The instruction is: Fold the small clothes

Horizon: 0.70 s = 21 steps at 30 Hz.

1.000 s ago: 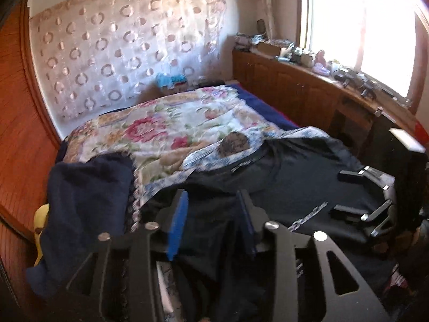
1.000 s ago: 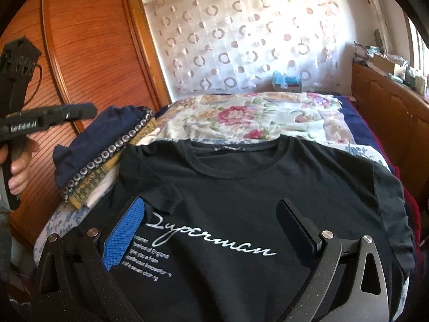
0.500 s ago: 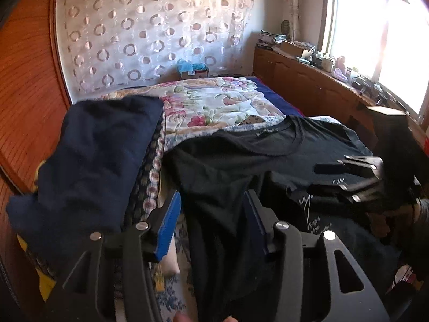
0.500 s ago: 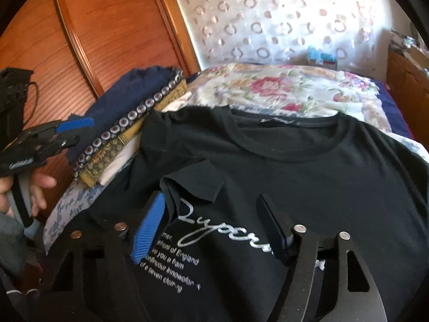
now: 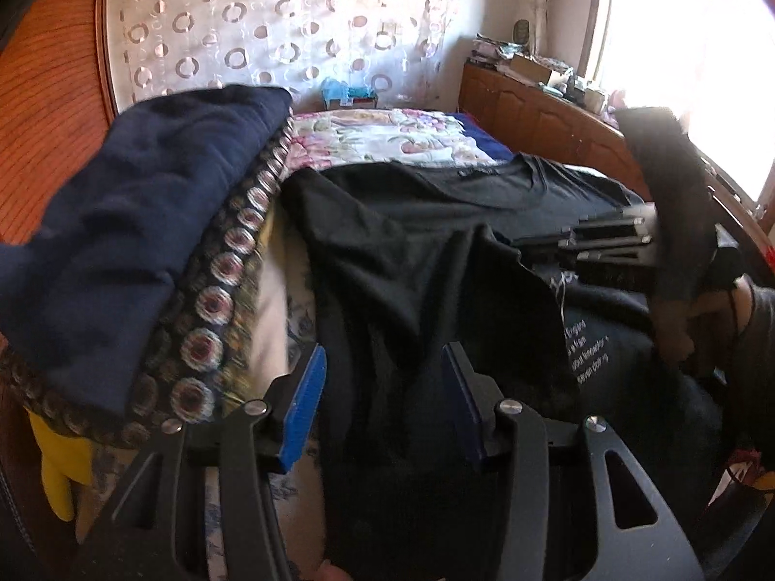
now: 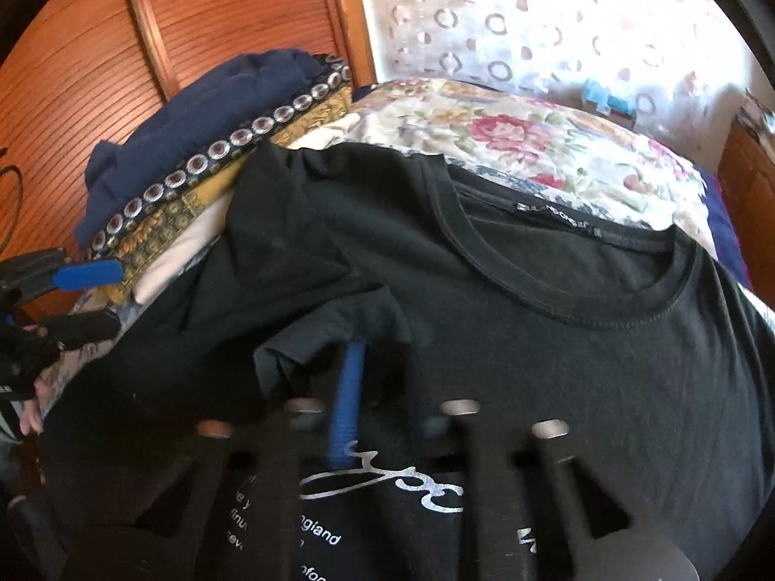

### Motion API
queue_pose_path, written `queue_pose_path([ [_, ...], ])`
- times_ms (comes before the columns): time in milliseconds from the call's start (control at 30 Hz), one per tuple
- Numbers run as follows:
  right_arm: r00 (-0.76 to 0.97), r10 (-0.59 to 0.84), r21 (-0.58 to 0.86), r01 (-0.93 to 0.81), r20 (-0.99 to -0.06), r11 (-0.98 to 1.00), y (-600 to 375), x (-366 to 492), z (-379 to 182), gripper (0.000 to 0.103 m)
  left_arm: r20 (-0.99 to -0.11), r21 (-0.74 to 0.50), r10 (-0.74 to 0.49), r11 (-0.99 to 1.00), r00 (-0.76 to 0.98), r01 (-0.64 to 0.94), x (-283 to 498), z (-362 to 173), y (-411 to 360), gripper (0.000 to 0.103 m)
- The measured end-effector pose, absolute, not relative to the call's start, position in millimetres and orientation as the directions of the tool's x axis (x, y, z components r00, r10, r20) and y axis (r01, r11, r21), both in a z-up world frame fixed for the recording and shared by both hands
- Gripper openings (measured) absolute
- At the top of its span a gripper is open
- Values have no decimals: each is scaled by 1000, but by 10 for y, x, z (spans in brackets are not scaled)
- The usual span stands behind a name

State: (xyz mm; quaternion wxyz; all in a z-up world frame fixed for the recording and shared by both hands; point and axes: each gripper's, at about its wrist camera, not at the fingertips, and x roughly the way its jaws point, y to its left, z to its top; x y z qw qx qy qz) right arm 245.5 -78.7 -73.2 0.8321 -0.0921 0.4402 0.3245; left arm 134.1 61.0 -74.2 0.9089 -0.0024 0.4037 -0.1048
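Right gripper clamped on black T-shirt sleeve; left gripper half open, shirt hem between its pads, unpinched

a home bedroom: floral bedspread, wooden wardrobe, curtained window.

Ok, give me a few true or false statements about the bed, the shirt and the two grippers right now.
1. The black T-shirt lies front up, its white lettering showing. True.
2. The right gripper stands wide open above the shirt. False: it is shut on a fold of the black T-shirt.
3. A navy garment tops the pile beside the shirt. True.
4. The left gripper is shut tight. False: its jaws stand apart with the shirt's edge between them.
5. The bedspread is plain white. False: it is floral.
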Motion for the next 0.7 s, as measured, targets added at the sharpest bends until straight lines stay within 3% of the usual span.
queue_pose_path([
  [167, 447, 472, 102, -636, -760, 765, -914, 2415, -529, 2, -751, -76, -180, 979, 635, 188, 1340, -877, 527, 49],
  [433, 525, 366, 25, -547, -769, 837, -1141, 2504, -487, 2, -764, -26, -147, 980, 628, 198, 1306, -986, 436, 51],
  [467, 528, 363, 26, -540, -767, 841, -1149, 2502, -491, 6, -761, -13, -140, 979, 633, 201, 1299, -987, 422, 51],
  [567, 554, 346, 18, -511, -758, 859, -1197, 2458, -470, 42, -761, -21, -144, 980, 632, 198, 1317, -974, 422, 51],
  [700, 556, 361, 38, -508, -749, 860, -1264, 2318, -427, 44, -762, -10, -136, 980, 633, 198, 1319, -964, 401, 52],
])
